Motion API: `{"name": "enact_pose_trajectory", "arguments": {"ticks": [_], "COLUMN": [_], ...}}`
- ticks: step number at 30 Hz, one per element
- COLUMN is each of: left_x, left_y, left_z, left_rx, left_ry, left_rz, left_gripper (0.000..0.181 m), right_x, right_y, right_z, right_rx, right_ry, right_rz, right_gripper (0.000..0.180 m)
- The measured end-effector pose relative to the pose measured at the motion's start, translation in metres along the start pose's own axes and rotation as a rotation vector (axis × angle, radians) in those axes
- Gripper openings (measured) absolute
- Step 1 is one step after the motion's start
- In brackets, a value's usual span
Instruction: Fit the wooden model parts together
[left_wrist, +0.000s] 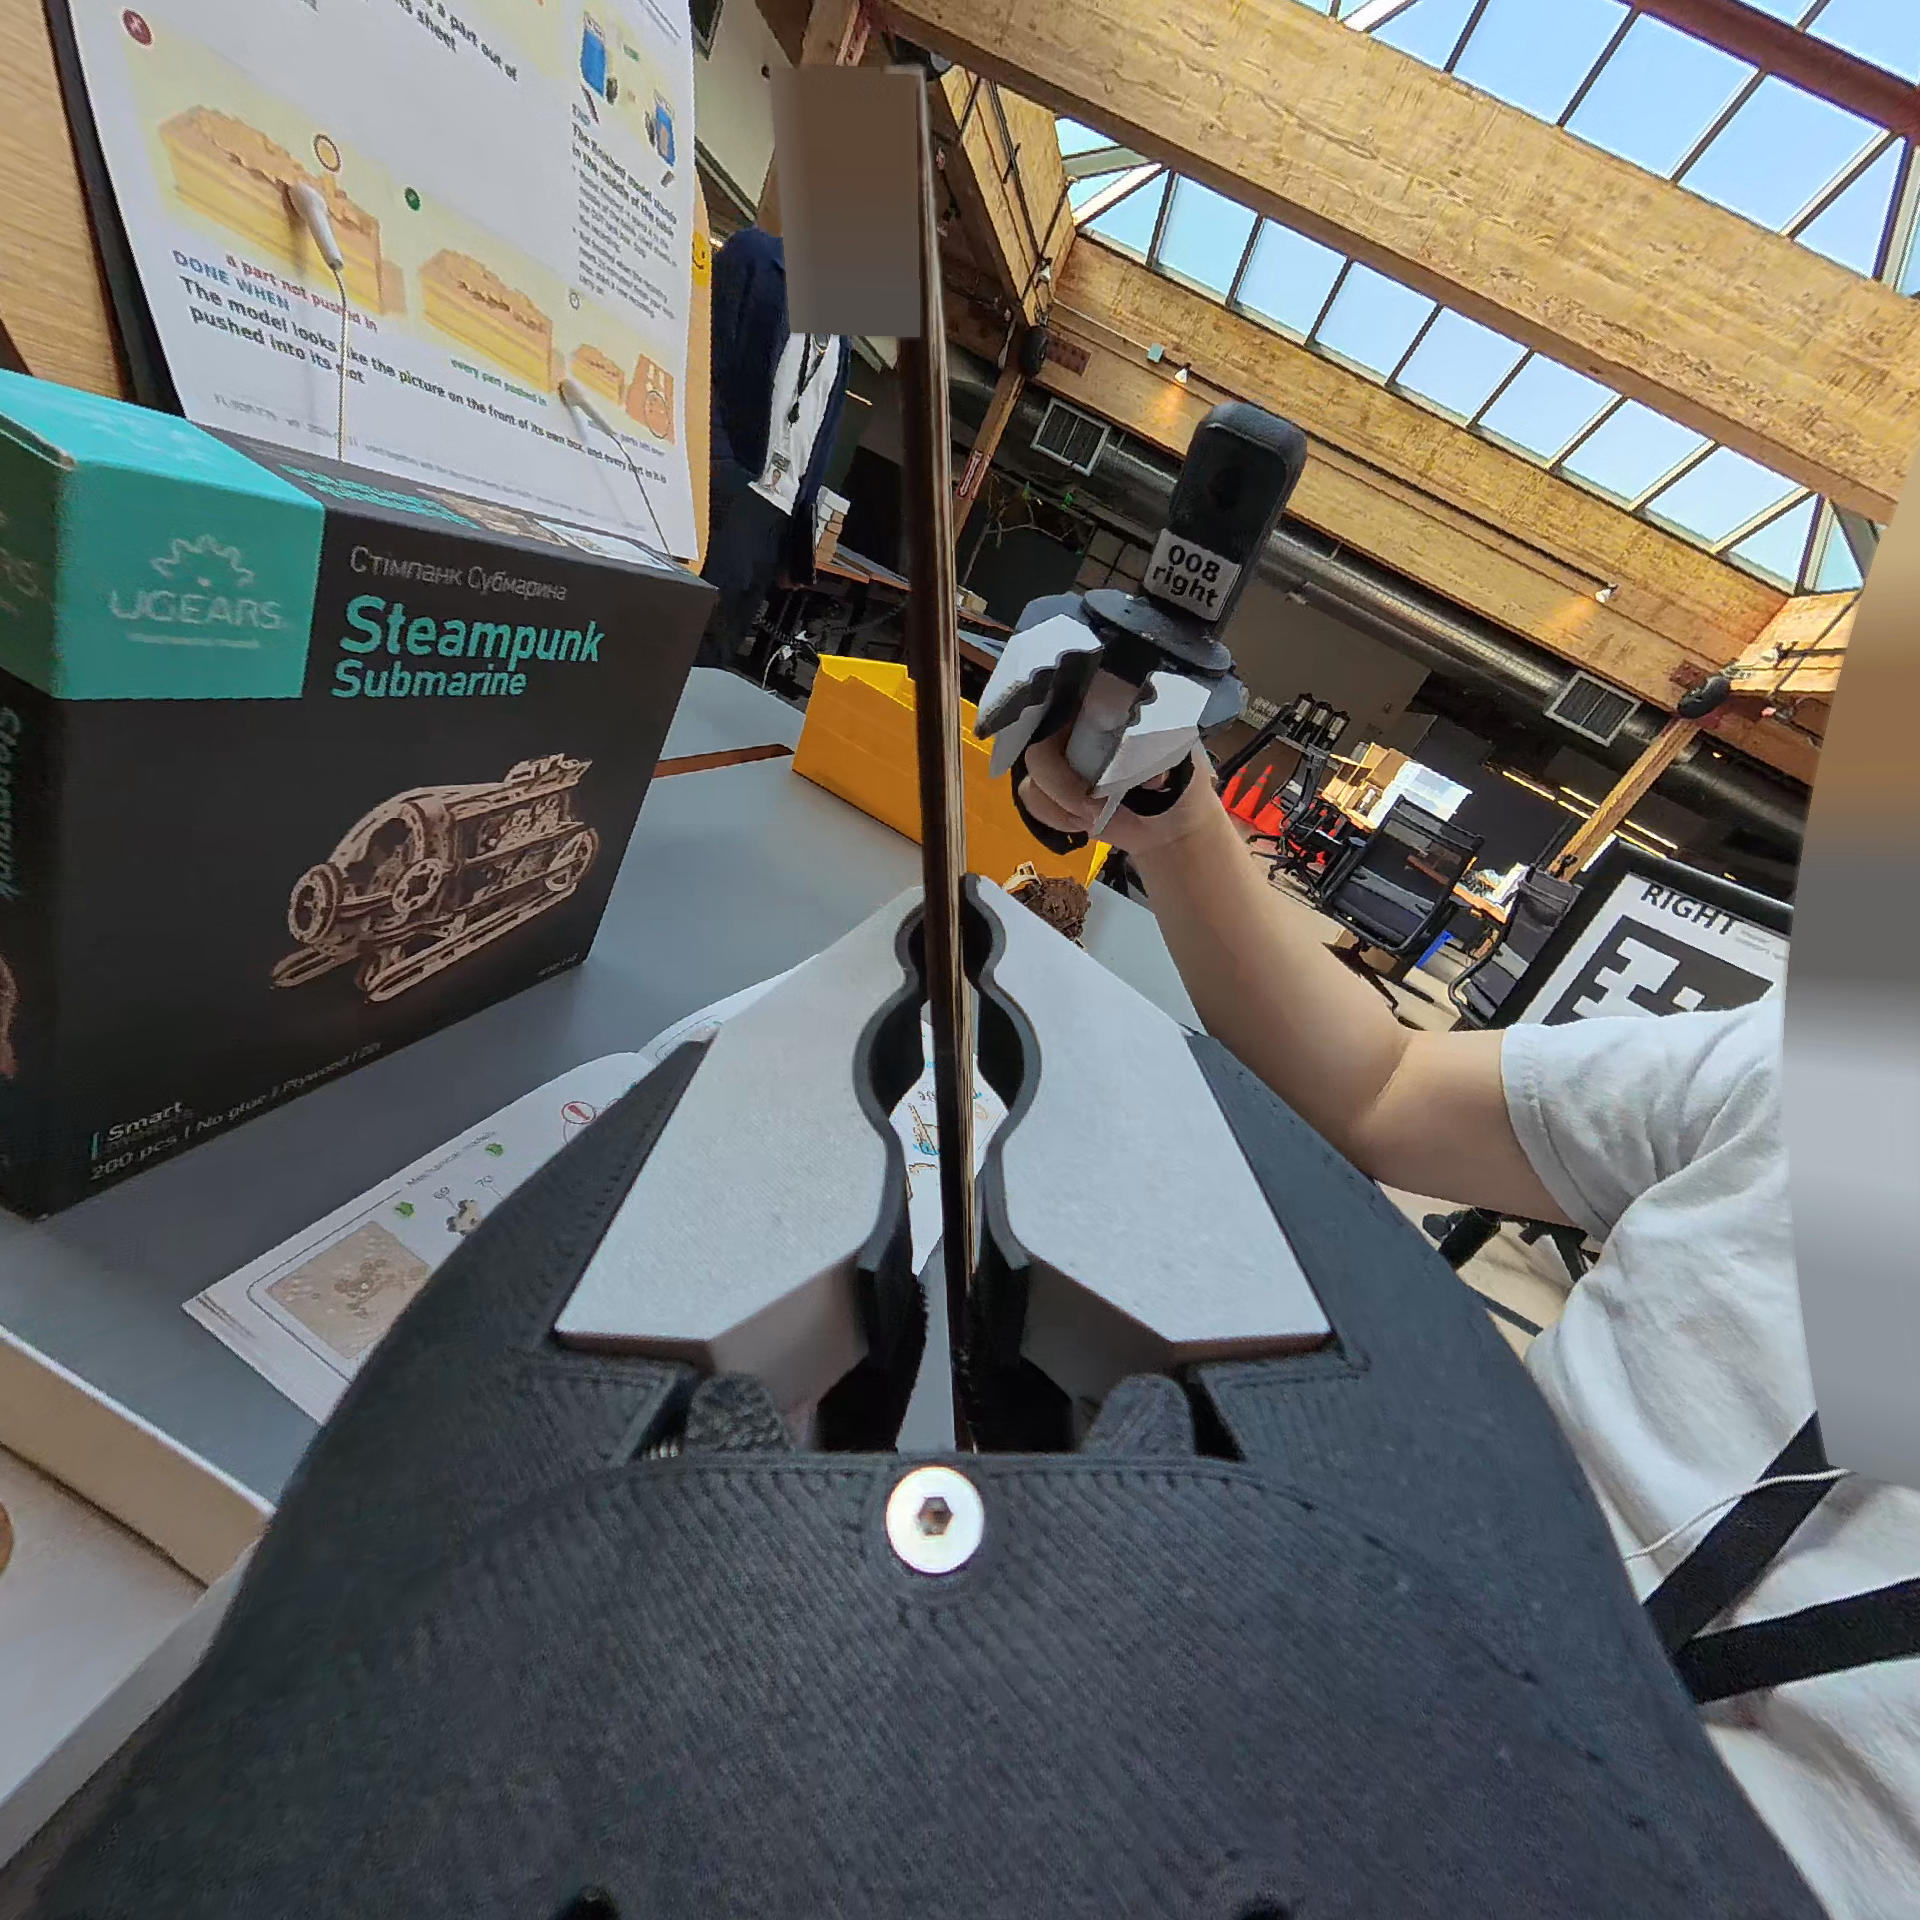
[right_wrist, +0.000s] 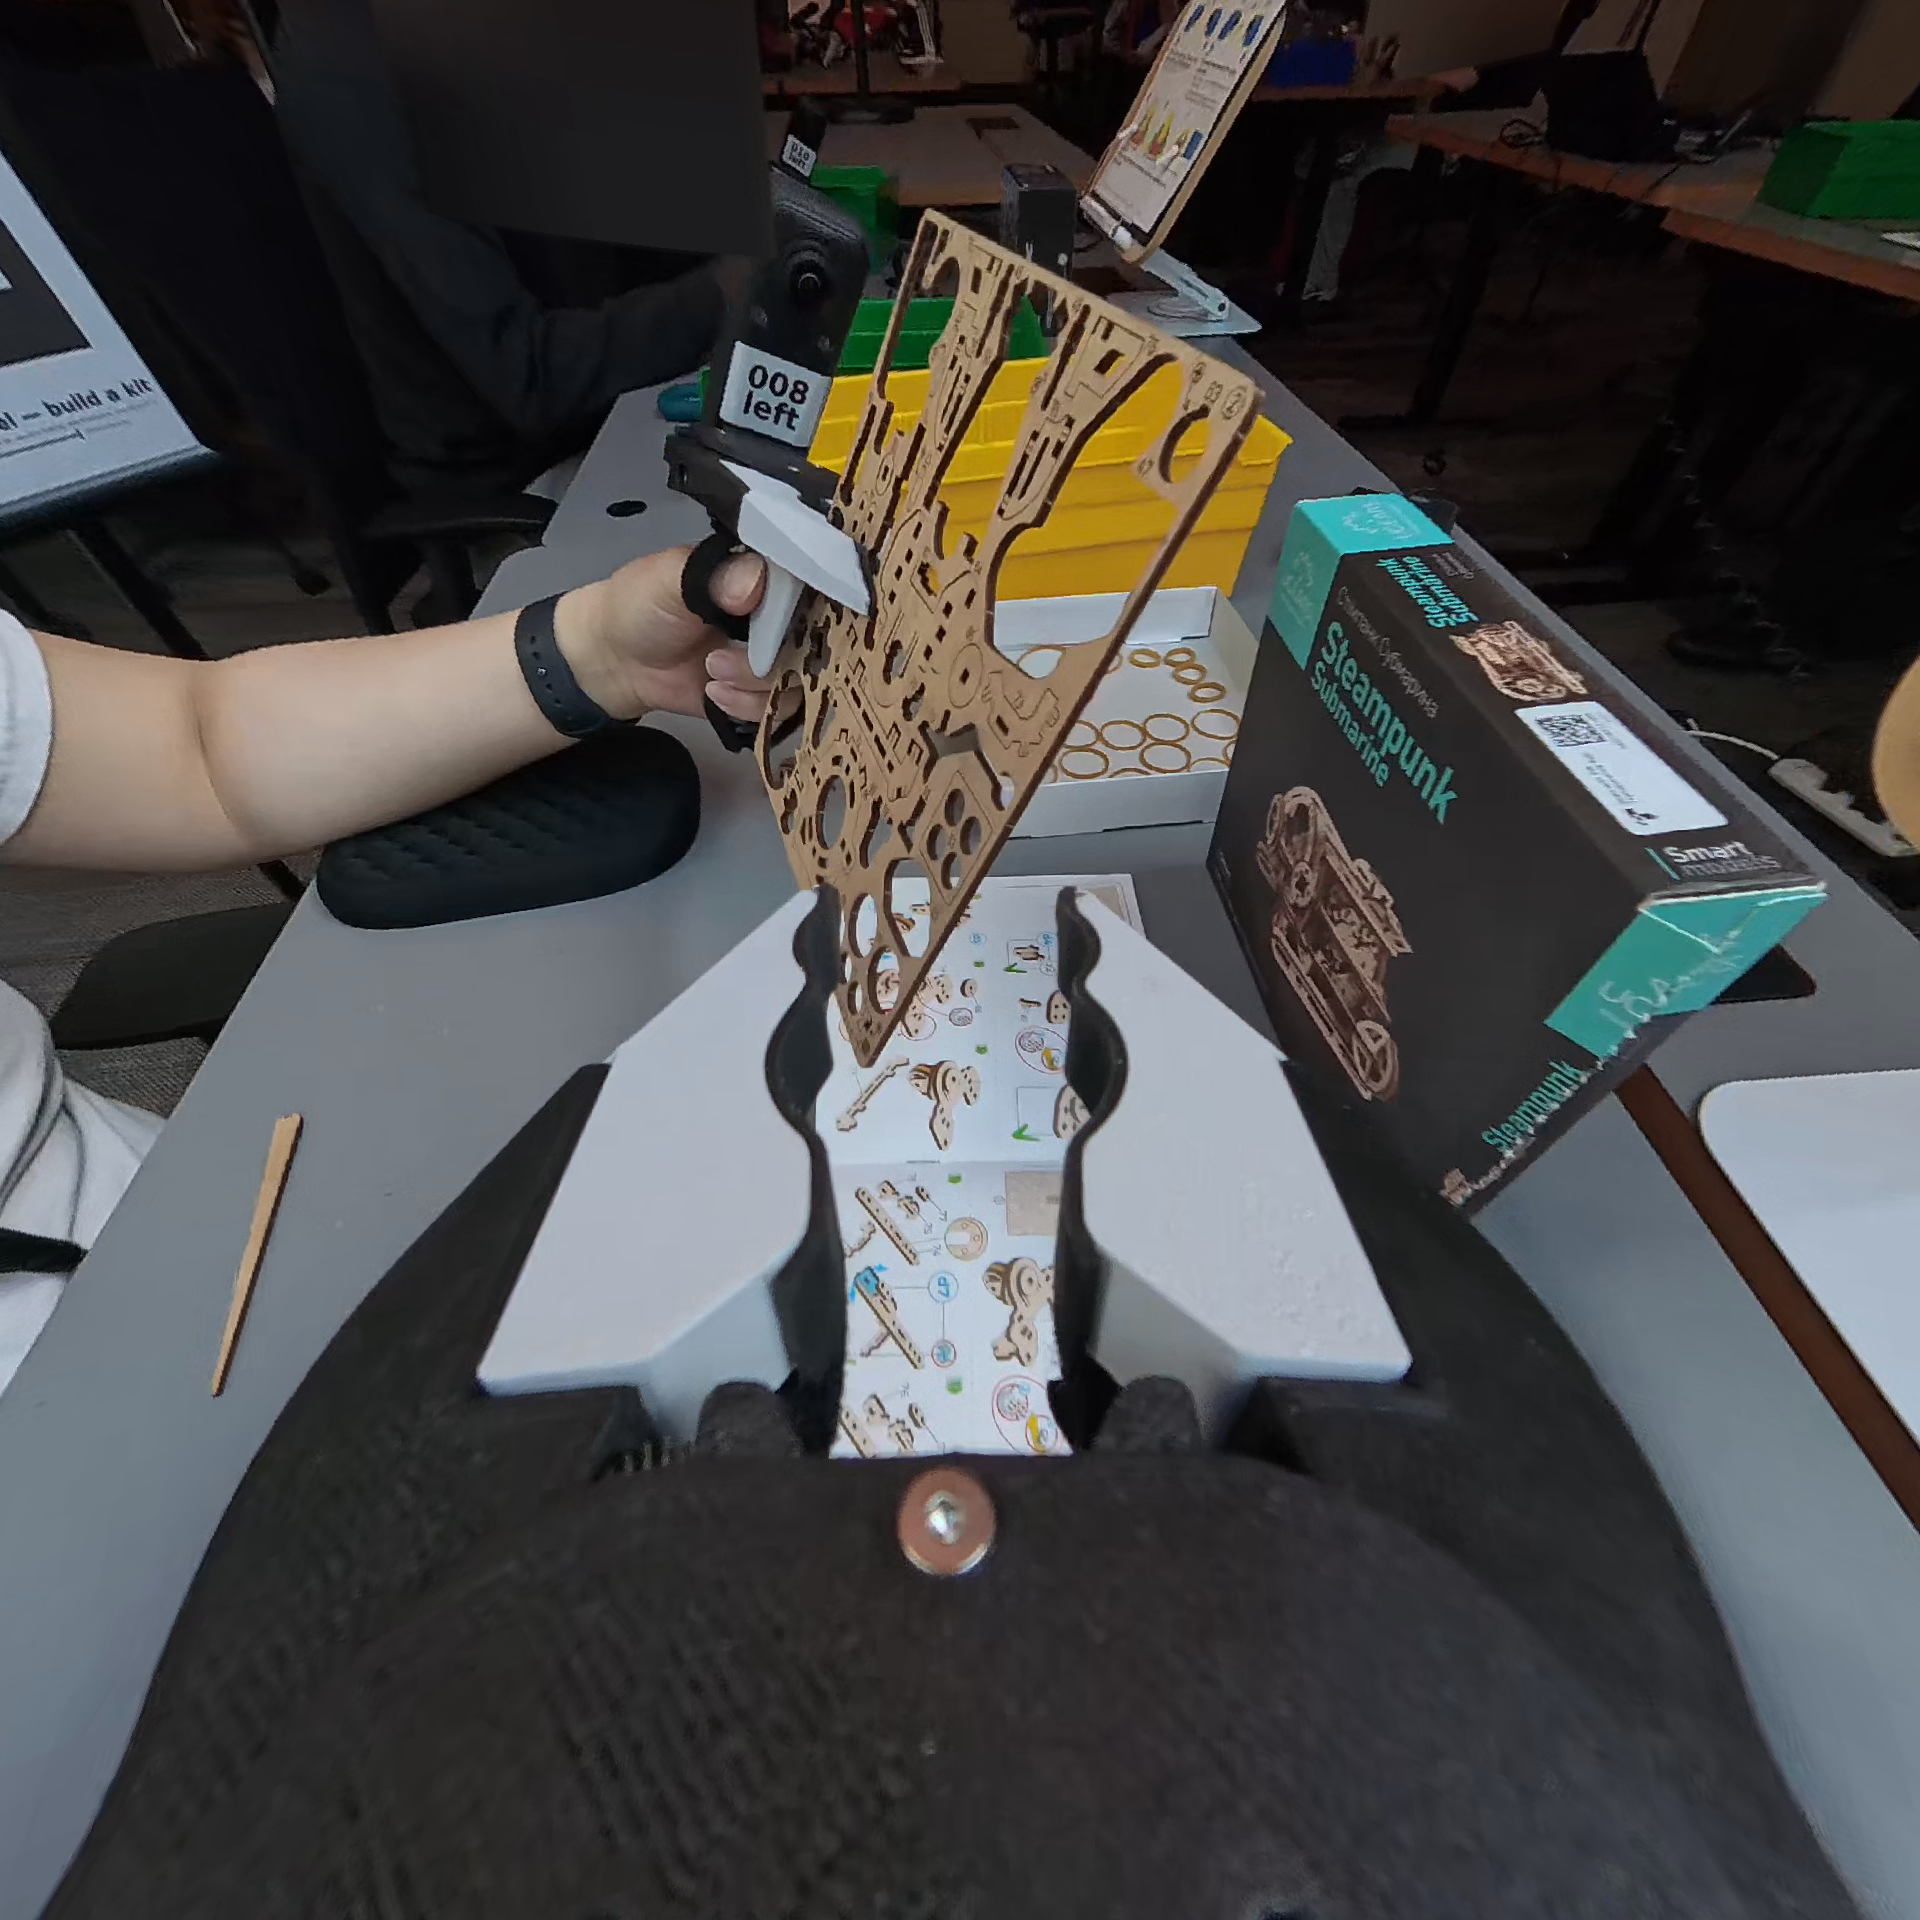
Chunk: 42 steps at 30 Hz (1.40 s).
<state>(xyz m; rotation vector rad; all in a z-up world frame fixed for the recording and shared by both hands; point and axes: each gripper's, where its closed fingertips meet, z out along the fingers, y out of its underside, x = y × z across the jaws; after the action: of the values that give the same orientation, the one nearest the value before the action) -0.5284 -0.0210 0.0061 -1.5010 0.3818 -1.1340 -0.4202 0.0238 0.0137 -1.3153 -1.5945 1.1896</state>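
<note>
My left gripper (left_wrist: 948, 925) is shut on a thin laser-cut plywood parts sheet (left_wrist: 932, 582), seen edge-on and held upright above the table. In the right wrist view the same sheet (right_wrist: 997, 623) shows its face, with many cut-outs, gripped at its left edge by the left gripper (right_wrist: 831, 551). My right gripper (right_wrist: 945, 935) is open and empty, just below the sheet's lower corner, over the open instruction booklet (right_wrist: 935, 1195). It also shows in the left wrist view (left_wrist: 1101, 717), open, to the right of the sheet.
The dark kit box (right_wrist: 1455, 831) stands right of the booklet on the grey table (right_wrist: 416, 1039). A white tray of wooden rings (right_wrist: 1143, 727) and a yellow bin (right_wrist: 1143, 509) lie behind. A black pad (right_wrist: 520, 821) and a wooden stick (right_wrist: 255, 1247) lie left. The grippers' ends are close to 12 centimetres from one another. Left tips and right tips are each some 30 centimetres from the wooden stick (right_wrist: 255, 1247).
</note>
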Motion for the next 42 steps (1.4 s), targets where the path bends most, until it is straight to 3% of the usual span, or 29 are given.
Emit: {"name": "enact_pose_trajectory", "arguments": {"ticks": [4, 6, 9, 28, 42], "left_x": [0.005, 0.007, 0.011, 0.022, 0.056], "left_y": [0.004, 0.007, 0.011, 0.024, 0.014], "left_z": [0.006, 0.01, 0.014, 0.03, 0.039], "left_rx": [-0.011, -0.026, -0.044, -0.089, -0.067], "left_ry": [0.022, 0.032, 0.046, 0.099, 0.159], "left_rz": [0.001, -0.001, -0.002, -0.062, 0.0], "left_gripper": [0.0, 0.001, 0.0, 0.0, 0.0], "right_x": [-0.01, -0.015, -0.015, -0.014, -0.038], "right_y": [-0.008, -0.014, -0.015, -0.011, -0.031], "right_z": [0.027, 0.035, 0.041, 0.036, 0.015], "right_rx": [0.126, 0.197, 0.25, 0.266, 0.194], "right_ry": [-0.097, -0.167, -0.206, -0.293, -0.354], "right_rz": [0.151, 0.249, 0.315, 0.41, 0.37], "right_gripper": [0.059, 0.059, 0.045, 0.001, 0.001]}}
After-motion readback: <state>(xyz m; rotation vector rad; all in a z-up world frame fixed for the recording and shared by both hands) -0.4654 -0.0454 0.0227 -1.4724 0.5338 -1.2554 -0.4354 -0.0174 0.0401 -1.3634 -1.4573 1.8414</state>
